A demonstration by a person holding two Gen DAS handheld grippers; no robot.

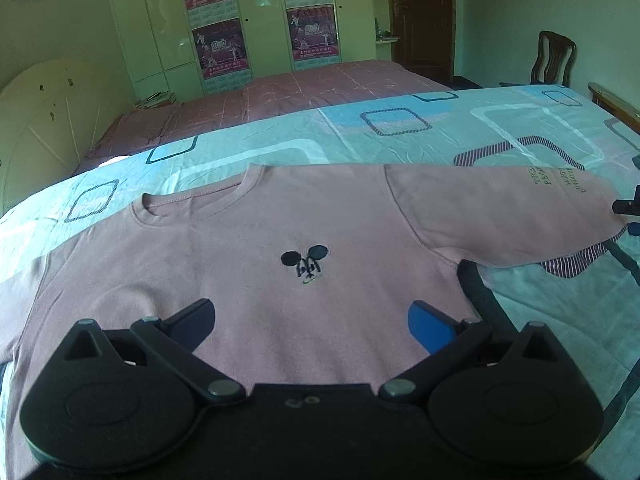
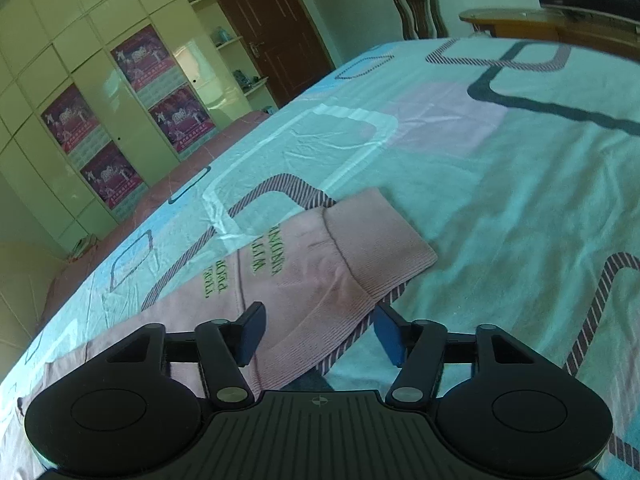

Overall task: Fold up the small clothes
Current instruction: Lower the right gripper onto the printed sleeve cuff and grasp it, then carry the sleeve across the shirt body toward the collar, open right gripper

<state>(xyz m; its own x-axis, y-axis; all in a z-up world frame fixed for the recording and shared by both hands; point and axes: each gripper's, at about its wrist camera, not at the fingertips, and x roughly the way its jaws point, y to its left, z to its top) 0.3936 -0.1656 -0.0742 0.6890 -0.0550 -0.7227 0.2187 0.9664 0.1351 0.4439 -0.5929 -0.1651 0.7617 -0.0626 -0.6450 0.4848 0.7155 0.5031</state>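
pink top laid flat, front up, on the patterned sheet, neck toward the far side, one long sleeve stretched out to your right.

risks, as judged from this layout: your right tongs stand wide, one finger over the sleeve and the other beyond its edge, above the sheet. if you close here and drop too low, you could pinch the sheet along with the cuff, and the fold would drag the bedding up with it. a bite on only the top layer of the sleeve would let the lower layer lag and leave a crooked fold. your left tongs also stand wide and hold nothing; with no hold on the body, a pull on the sleeve may slide the whole top sideways and wrinkle it.

position: the top's chest, with its small dark emblem, lies straight ahead of the left tongs, the lower body passing under them; whether the fingers touch the cloth cannot be told. the cuff lies just ahead of the right tongs, the sleeve's edge running between their fingers. the right tongs' tips show at the far right of the left view, beside the sleeve end.
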